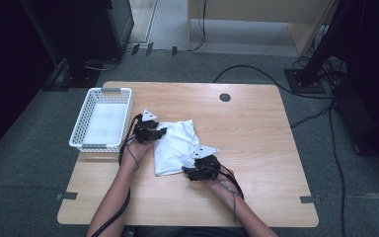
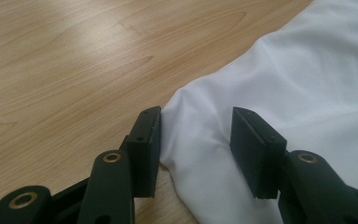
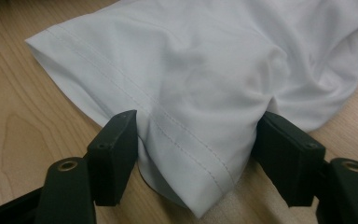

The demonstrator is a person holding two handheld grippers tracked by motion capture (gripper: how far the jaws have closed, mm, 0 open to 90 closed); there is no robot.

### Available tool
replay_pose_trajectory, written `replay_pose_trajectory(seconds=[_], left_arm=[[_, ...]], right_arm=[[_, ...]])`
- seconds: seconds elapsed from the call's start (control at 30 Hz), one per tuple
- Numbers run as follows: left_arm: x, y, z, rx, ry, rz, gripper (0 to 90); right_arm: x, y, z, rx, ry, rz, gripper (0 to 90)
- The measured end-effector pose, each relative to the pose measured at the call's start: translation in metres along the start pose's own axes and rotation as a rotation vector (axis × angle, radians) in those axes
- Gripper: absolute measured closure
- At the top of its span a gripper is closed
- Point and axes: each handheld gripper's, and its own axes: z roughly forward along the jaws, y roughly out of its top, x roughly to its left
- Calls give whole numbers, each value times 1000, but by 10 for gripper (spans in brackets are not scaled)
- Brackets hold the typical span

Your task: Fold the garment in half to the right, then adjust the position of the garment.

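A crumpled white cloth (image 1: 175,143) lies on the wooden table (image 1: 256,128) between my two grippers. My left gripper (image 1: 162,132) is at the cloth's upper left edge. In the left gripper view its jaws (image 2: 196,140) stand apart around a rounded fold of the cloth (image 2: 284,70), and one pad (image 2: 144,140) just touches it. My right gripper (image 1: 186,171) is at the cloth's lower corner. In the right gripper view its jaws (image 3: 196,144) press from both sides on the stitched hem corner of the cloth (image 3: 191,60), which bunches between them.
A white plastic basket (image 1: 79,133) stands at the table's left edge, close to my left hand. A dark round hole (image 1: 225,97) sits near the far edge. Bare wood stretches to the right of the cloth. Cables trail on the floor beyond.
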Motion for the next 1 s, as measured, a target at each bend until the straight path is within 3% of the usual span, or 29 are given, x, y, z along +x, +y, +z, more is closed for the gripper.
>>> replay_pose_trajectory(seconds=[0.4, 0.6, 1.0], left_arm=[[-1, 0, 0, 0, 0, 2, 561], [-4, -1, -1, -5, -10, -4, 647], [-7, -1, -1, -6, -23, 6, 757]], right_arm=[[0, 1, 1, -9, -14, 8, 397], [1, 2, 2, -11, -17, 17, 447], [1, 8, 5, -9, -23, 30, 699]])
